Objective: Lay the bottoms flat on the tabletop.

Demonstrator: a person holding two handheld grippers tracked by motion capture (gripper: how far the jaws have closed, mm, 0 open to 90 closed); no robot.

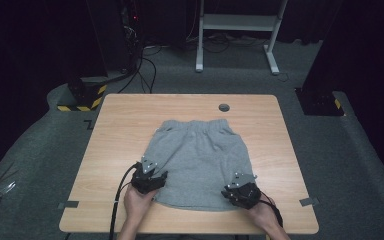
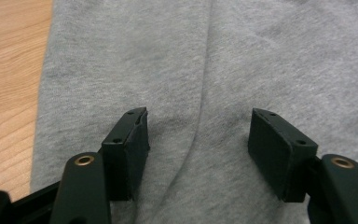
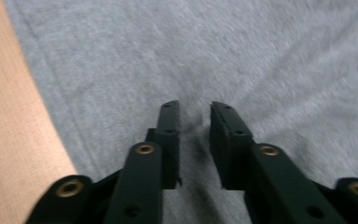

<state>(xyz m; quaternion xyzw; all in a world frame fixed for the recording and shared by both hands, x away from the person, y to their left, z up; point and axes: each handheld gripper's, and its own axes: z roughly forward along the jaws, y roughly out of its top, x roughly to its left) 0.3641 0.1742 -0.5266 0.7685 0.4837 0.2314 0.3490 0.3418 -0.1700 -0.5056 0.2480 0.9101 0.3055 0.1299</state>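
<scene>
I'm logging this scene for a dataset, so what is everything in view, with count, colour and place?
shorts: one, grey, flat mid-table, waistband at the far side
table: one, light wood, centre
grommet: one, grey, in the table's far edge
tape pieces: two, grey, at the near corners
desk frame: one, white, on the floor behind
left gripper: one, black, on the shorts' near left, jaws open
right gripper: one, black, on the near right hem, jaws slightly apart

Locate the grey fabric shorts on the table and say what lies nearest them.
In the high view, the grey fabric shorts lie flat mid-table on the wooden table, waistband towards the small grey round grommet.
</scene>
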